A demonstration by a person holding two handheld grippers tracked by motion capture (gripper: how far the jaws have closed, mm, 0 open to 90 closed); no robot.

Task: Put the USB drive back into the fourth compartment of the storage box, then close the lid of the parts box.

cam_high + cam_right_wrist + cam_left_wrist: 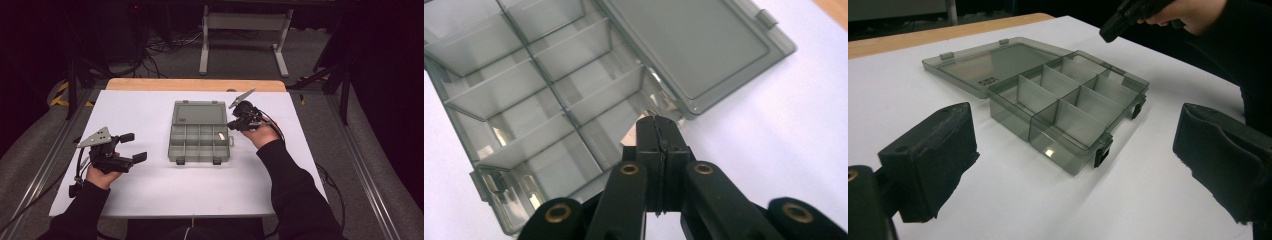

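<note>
A translucent grey compartment box (173, 145) lies open in the middle of the white table, its lid (199, 113) folded flat away from me. Its compartments look bare apart from a small bright patch (220, 135) in a right-hand cell; whether that is an item or a glint I cannot tell. My right gripper (231, 124) hovers at the box's right edge, and its jaws (658, 122) are pressed together with nothing between them. My left gripper (134, 146) rests left of the box, its two padded jaws spread wide (1075, 150) and pointing at the box (1013, 117).
The white sheet (150, 190) covers a wooden tabletop whose far edge (195, 84) shows bare. Beyond it are a metal stand (245, 22) and floor cables. Open white surface lies in front of the box and on both sides.
</note>
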